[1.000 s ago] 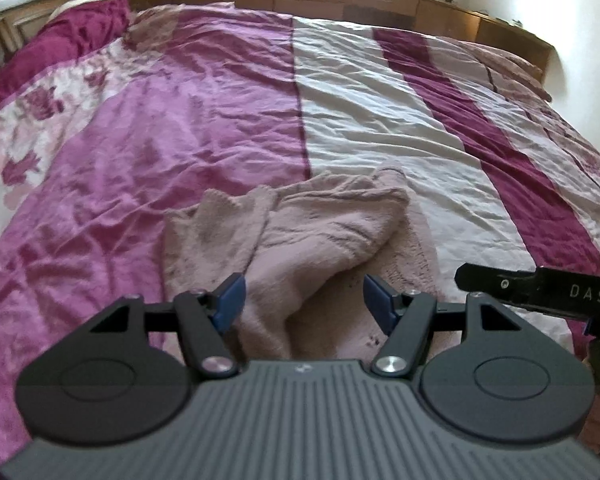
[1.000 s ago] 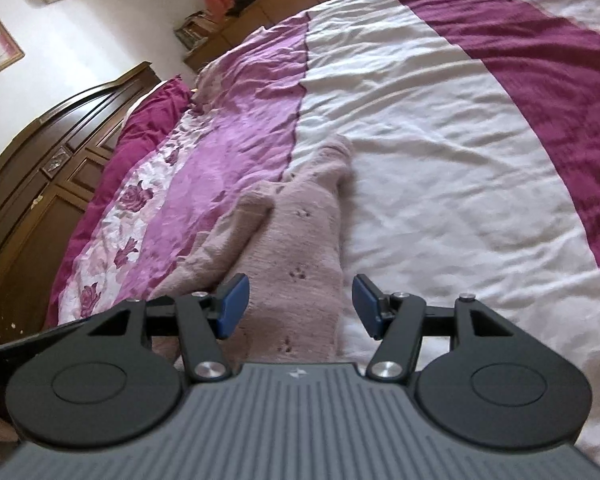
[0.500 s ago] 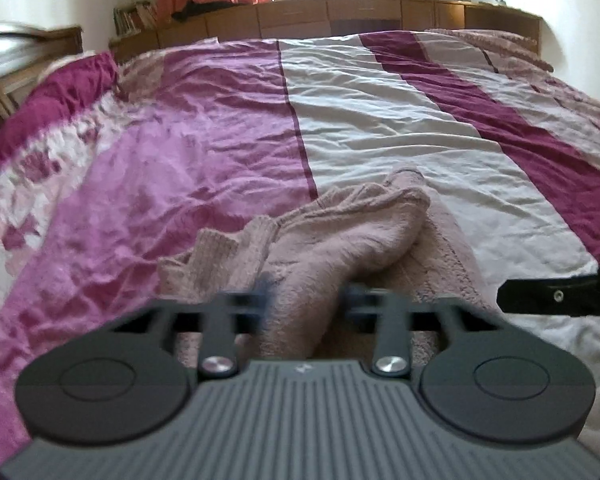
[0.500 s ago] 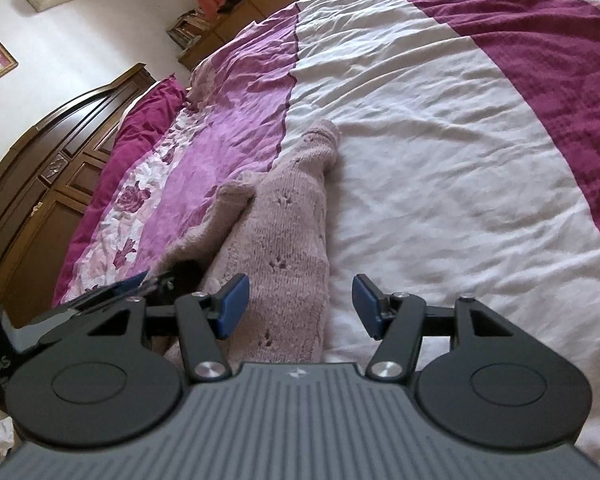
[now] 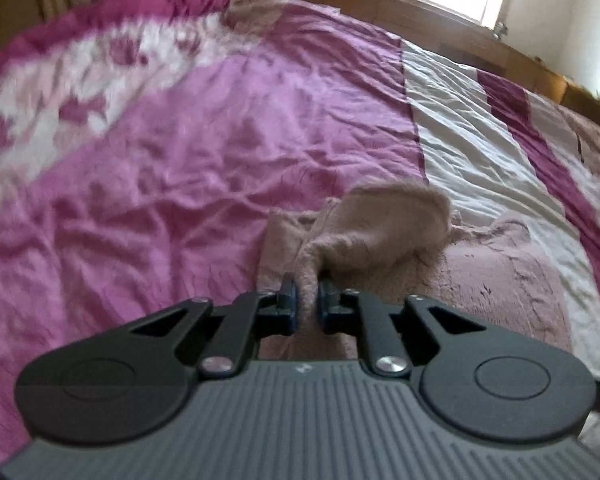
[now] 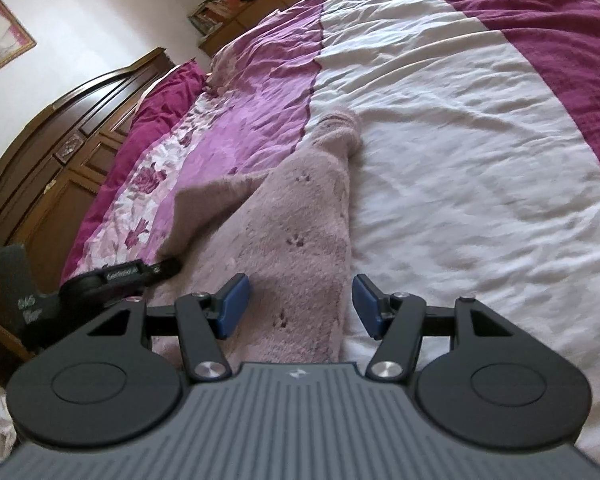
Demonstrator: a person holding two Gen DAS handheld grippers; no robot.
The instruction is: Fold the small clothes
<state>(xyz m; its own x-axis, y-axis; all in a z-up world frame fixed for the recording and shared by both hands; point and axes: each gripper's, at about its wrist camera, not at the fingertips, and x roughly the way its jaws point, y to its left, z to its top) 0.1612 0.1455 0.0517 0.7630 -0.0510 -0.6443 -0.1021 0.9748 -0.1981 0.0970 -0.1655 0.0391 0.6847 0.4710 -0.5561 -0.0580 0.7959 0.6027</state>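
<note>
Left wrist view: the left hand-held gripper (image 5: 306,306) is clamped on a bunched fold of a pinkish-beige knitted garment (image 5: 380,232), with wool squeezed between the two blue pads.
Right wrist view: the right hand-held gripper (image 6: 298,306) has its pads apart and holds nothing; it hovers over the near end of the garment (image 6: 300,232).
Garment position: it lies on the bed (image 6: 480,128), along the line where the pink stripe of the bedspread meets the white one, running from near to far.
Garment shape: the main body lies fairly flat; one flap on its left side is raised off the bed in the left grip, and a narrow part at the far end is curled.
Done, as I judge it: only a first grip is taken; no finished, neat fold shows.
Left to do, as I judge it: carry the raised flap across the body, lay it flat, then fold the rest into a compact shape.
Background: a dark wooden headboard (image 6: 60,152) stands at far left.
</note>
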